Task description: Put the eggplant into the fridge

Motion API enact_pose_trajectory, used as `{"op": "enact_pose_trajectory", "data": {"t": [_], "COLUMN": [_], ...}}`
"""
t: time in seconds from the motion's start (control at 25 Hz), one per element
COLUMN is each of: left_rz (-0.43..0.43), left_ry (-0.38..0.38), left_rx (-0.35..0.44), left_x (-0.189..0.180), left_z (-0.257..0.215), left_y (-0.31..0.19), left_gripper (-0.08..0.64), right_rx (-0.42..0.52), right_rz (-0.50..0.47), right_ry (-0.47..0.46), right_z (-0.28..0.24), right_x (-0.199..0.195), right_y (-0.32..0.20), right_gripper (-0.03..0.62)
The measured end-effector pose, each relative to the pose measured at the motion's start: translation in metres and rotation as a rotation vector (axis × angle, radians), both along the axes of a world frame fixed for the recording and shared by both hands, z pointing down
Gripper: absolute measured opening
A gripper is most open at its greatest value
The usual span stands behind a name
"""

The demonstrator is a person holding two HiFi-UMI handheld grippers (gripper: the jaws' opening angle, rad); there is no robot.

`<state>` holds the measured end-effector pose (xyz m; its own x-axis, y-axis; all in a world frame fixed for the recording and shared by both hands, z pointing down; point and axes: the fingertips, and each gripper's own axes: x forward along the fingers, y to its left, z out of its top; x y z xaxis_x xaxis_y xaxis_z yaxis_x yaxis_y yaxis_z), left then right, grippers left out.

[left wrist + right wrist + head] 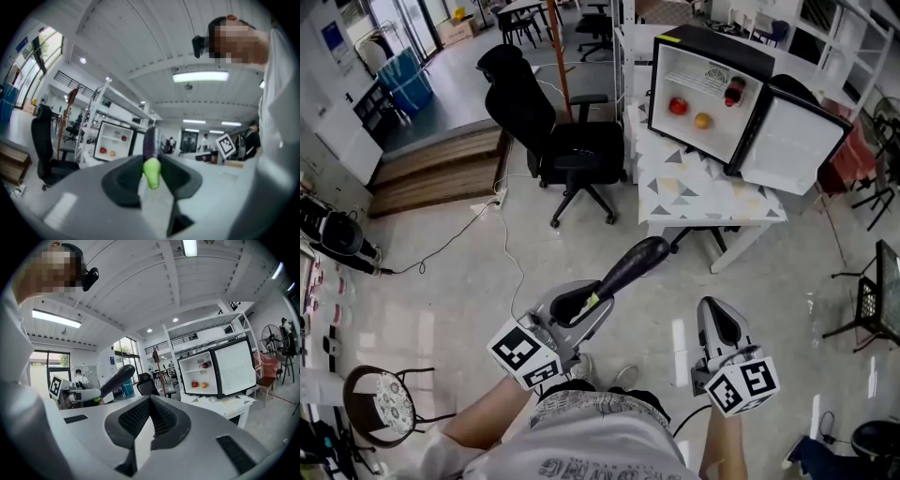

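From the head view we look steeply down onto a pale floor (450, 309). The left gripper (581, 304), at the lower centre-left of the frame, is clamped on the eggplant (633, 264) at its stem end. In the left gripper view we see the green stem cap (152, 169) pinched between the two dark jaws, which press against it. The right gripper (719, 324), at the lower centre-right, has its jaws together with nothing between them.

The relation that matters is this: the fridge (717, 42) lies up and to the right of the held eggplant, at the upper right of the frame. It is well apart from the eggplant, with bare floor between them. The eggplant's long axis runs from the jaws up and to the right, so its rounded free end points roughly toward the fridge.

The fridge stands on a bench (694, 192) with a patterned top. Its door (792, 141) is swung open to the right, and the white inside faces us. A red fruit (678, 106) and an orange fruit (702, 120) sit inside.

The right gripper is on the fridge's side but empty, so we judge that the left one carries. The coming move looks like a walk and reach forward to the opening, free end first.

The eggplant is long, slim and slightly curved. It is glossy and dark purple, nearly black, with a bright green cap.
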<state>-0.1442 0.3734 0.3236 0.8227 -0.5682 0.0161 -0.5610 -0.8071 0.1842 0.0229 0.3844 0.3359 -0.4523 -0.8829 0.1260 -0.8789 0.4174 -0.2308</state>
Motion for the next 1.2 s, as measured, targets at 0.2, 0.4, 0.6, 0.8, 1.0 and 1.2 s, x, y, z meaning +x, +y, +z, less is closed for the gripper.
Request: {"op": "enact_pose_trajectory", "data": {"t": [0.2, 0.4, 0.6, 0.8, 1.0, 1.2], "left_rz": [-0.015, -0.023, -0.027, -0.02, -0.027, -0.028], "left_ry": [-0.003, -0.003, 0.003, 0.002, 0.001, -0.001], "left_rx": [-0.002, 0.003, 0.021, 0.025, 0.019, 0.022], "left_x": [0.018, 0.036, 0.051, 0.062, 0.064, 0.064], "left_z": [0.005, 0.004, -0.002, -0.002, 0.003, 0.006], "left_y": [0.0, -0.002, -0.006, -0.009, -0.02, -0.031], "left_gripper": [0.12, 0.121, 0.12, 0.12, 0.12, 0.12], "right_rx": [-0.001, -0.005, 0.004, 0.001, -0.001, 0.007], "right_rz": [-0.022, -0.034, -0.026, -0.024, -0.028, -0.023], "right_ry": [-0.007, -0.017, -0.026, -0.04, -0.044, -0.052], "right_z": [0.004, 0.008, 0.004, 0.007, 0.012, 0.012], "right_x": [0.015, 0.034, 0.052, 0.064, 0.069, 0.072], "right_y": [-0.002, -0.005, -0.007, -0.011, -0.018, -0.029], "right_gripper": [0.003, 0.003, 0.003, 0.003, 0.003, 0.003]}}
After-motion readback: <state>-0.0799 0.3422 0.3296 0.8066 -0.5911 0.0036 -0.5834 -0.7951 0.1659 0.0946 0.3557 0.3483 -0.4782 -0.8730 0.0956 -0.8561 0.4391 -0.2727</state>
